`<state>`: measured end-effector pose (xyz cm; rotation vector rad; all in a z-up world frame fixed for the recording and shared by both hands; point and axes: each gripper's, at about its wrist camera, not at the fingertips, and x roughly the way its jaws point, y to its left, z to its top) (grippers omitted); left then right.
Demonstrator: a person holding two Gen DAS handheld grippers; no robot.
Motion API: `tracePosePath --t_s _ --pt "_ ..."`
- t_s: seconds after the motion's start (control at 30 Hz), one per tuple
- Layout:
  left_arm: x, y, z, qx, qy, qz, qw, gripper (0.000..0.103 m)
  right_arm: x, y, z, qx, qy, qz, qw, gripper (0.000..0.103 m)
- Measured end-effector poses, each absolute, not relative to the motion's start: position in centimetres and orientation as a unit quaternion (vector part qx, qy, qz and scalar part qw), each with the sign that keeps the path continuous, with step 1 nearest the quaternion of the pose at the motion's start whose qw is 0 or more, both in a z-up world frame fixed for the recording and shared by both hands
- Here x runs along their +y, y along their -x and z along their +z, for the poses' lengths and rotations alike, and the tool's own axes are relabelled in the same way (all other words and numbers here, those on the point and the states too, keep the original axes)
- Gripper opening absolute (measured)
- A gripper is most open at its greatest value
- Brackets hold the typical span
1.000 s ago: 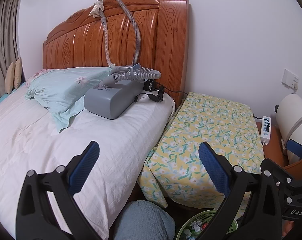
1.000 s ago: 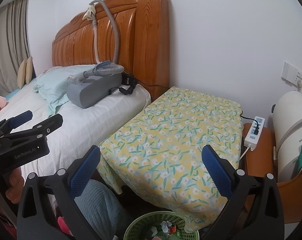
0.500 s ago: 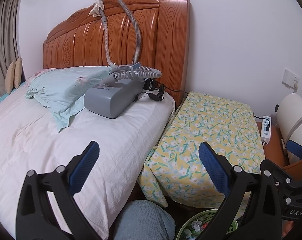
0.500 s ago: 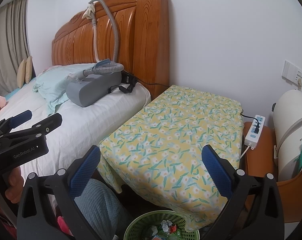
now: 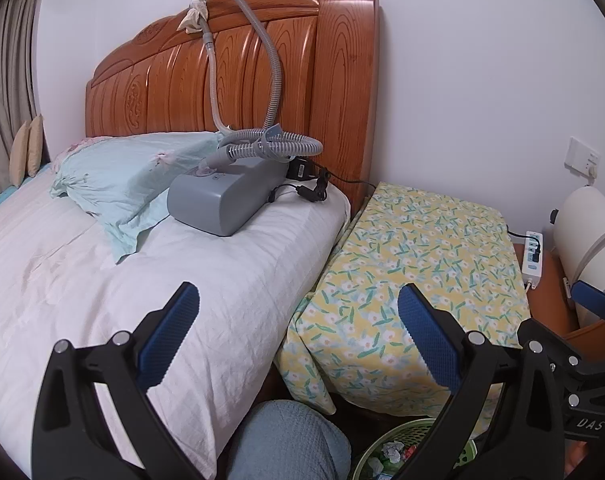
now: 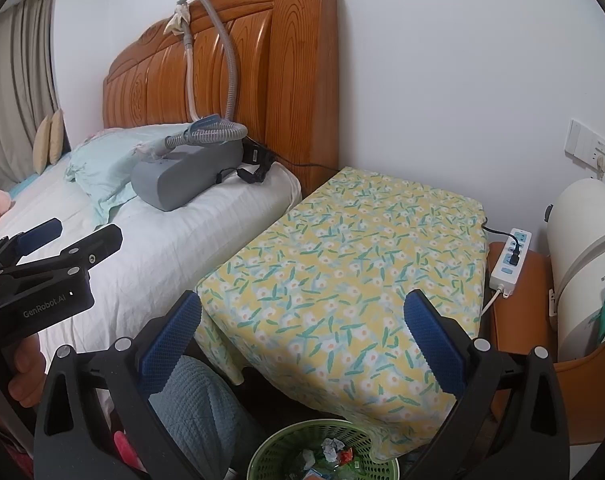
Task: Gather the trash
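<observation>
The setting is a bedroom with a white wall, a bed and a bedside table under a yellow floral cloth. Nearest the cameras, the left gripper and the right gripper are both held level with their blue-padded jaws spread wide and nothing between them, a stance that suits scanning for litter. Directly below, on the floor at the table's foot, stands a round green plastic mesh basket holding crumpled paper and wrappers; its position within reach of both grippers suggests it is the collection point. A knee in blue-grey knitted fabric sits beside it. No loose trash is visible on the cloth or the white bed sheet. Farther back, a grey box-shaped breathing machine rests on the mattress, its ribbed hose hung over the carved wooden headboard, probably to keep it untangled.
</observation>
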<state>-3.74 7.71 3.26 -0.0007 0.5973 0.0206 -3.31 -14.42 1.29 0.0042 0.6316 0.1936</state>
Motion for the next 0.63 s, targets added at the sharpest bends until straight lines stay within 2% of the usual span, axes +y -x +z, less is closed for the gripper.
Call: tracePosePath --t_s 0.63 --pt "7.68 3.76 3.32 0.298 0.01 0.011 0.955 0.095 -14.4 3.32 1.11 0.312 -0.002 0.096 0.945 0.1"
